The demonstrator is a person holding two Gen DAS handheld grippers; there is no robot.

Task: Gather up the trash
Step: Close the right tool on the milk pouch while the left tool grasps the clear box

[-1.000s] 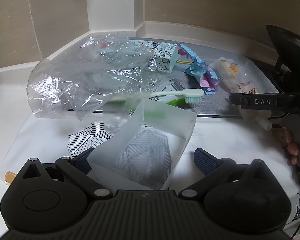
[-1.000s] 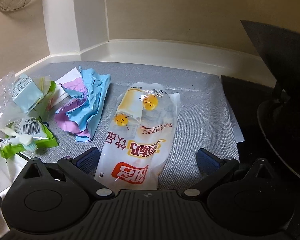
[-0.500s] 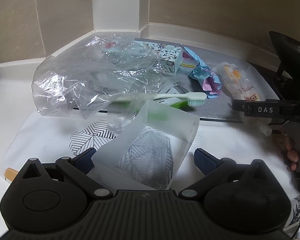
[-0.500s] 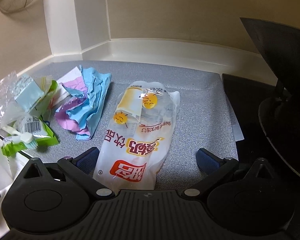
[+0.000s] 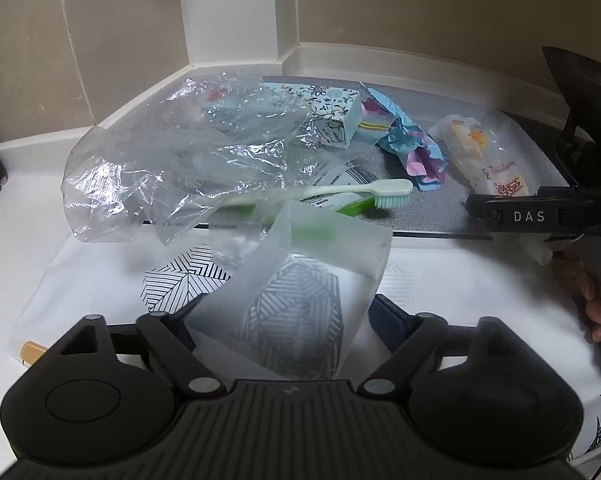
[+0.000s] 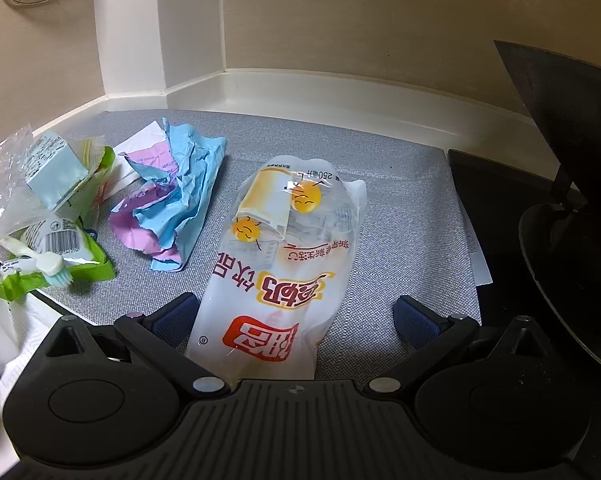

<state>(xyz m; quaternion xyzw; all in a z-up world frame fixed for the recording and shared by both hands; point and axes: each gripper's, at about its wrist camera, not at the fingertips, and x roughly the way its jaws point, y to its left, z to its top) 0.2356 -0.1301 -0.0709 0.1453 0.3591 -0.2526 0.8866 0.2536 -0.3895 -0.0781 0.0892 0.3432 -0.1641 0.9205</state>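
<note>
Right now my left gripper (image 5: 290,314) has just been closing its jaws a little around the frosted plastic sheet (image 5: 300,276) standing between them; I cannot tell whether the pads press it. Just past it lies the toothbrush (image 5: 360,190), with the clear bag (image 5: 180,164) off to the left and the patterned box (image 5: 332,120) farther back. My right gripper (image 6: 296,316) holds its jaws wide, the milk pouch (image 6: 284,256) lying loose between them, and the crumpled blue paper (image 6: 176,208) sits beyond the left jaw.
</note>
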